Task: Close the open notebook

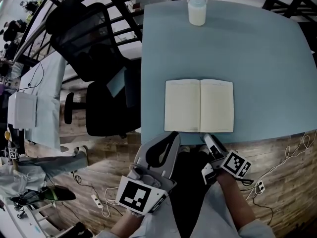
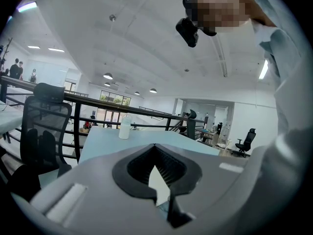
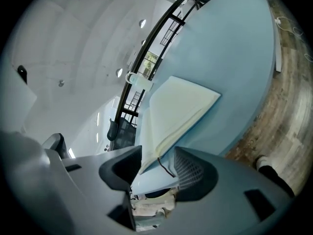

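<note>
Jaws of the right gripper stand wide, gripping nothing; just ahead lies the near edge of the open cream-paged notebook, flat on the pale blue table, spine running away from the person; the left gripper, shut and empty, waits beside the left page.

Room held pale blue table, black mesh chair beside it, wood-plank floor, black railing, round ceiling lights.

Left gripper, jaws together, over a pale blue table, white bottle at its far edge.
</note>
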Demonstrator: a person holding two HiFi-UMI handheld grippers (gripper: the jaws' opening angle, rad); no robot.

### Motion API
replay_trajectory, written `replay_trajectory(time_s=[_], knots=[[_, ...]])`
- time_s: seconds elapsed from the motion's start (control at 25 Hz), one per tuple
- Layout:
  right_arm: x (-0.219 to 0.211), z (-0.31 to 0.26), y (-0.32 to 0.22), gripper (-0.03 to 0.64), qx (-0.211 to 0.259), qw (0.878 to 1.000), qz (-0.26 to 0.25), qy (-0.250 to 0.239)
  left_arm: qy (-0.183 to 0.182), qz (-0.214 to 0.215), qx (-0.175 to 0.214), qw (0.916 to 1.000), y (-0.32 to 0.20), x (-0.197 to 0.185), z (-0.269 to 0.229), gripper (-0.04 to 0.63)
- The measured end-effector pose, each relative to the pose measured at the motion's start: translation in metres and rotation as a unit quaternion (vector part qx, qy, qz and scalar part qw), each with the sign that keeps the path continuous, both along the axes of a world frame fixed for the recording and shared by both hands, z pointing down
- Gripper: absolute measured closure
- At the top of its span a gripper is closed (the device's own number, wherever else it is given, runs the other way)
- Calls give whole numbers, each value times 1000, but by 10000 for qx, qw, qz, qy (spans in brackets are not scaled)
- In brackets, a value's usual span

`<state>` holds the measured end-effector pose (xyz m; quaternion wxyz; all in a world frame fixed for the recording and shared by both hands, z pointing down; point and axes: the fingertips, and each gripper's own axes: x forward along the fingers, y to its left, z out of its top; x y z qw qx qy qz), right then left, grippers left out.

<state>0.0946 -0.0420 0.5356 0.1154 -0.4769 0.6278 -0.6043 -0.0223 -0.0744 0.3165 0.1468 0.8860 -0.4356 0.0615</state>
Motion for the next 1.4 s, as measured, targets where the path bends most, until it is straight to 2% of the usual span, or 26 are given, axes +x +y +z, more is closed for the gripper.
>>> replay_trajectory(time_s=[0.48, 0.6, 0.72, 0.84, 0.96, 1.12, 1.24, 1.4], knots=[[5, 5, -9, 434, -71, 9996, 238, -163, 74, 2, 67, 10000, -1, 1, -4, 594], [5, 5, -8, 434, -56, 9995, 258, -155, 71, 5, -130, 9999, 1, 2, 1, 594], [7, 5, -6, 439, -45, 9995, 294, -132, 128, 38, 62, 9999, -1, 4, -5, 594], [9, 5, -5, 513, -12, 9995, 296, -89, 36, 34, 45, 10000, 0, 2, -1, 594], [10, 5, -5, 531, -7, 9995, 315, -74, -30, 27, -16, 10000, 1, 1, 3, 594], [11, 3, -5, 568, 50, 9996, 282, 19, 86, 30, 115, 9999, -2, 5, -2, 594], [11, 3, -5, 586, 63, 9996, 247, 84, -36, 36, -30, 10000, 1, 4, 6, 594], [11, 3, -4, 609, 103, 9994, 208, 250, -56, 46, -30, 10000, 2, 4, 7, 594]])
